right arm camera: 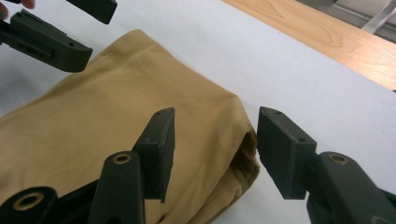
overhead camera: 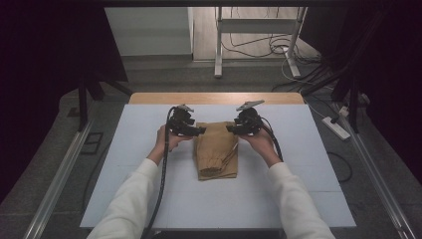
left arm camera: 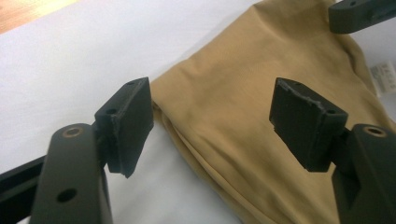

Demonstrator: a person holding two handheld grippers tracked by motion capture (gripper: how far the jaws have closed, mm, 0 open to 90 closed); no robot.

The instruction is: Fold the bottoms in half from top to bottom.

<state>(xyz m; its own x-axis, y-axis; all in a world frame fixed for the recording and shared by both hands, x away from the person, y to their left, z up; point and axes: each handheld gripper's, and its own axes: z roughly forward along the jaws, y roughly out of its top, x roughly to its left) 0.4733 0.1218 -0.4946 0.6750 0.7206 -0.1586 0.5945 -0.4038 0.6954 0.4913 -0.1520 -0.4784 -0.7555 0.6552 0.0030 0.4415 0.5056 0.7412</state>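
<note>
A person is holding a left tool [overhead camera: 200,130] and a right tool [overhead camera: 232,128] over the far end of a tan folded garment [overhead camera: 216,151], which is lying flat on the white surface [overhead camera: 308,149]. Both tools are standing released: in the left gripper view the pads [left arm camera: 133,122] are hanging apart above the cloth's near corner without pressing on it, and in the right gripper view the garment's folded corner [right arm camera: 240,154] is lying below and between the spread jaws, untouched. The garment is sitting directly beneath and between the two tools, its far edge under their tips and its length running back toward the person. A white label [left arm camera: 385,77] is showing at the cloth's edge, beyond the left tool's right-hand jaw.

Judged from this arrangement, the folding is appearing well advanced: the cloth is already forming a compact, narrow rectangle with layered edges, and it is resting free on the surface. What is remaining, if anything, is probably a last fold across its length or a smoothing of the loose near end, where folds are bunching.
</note>
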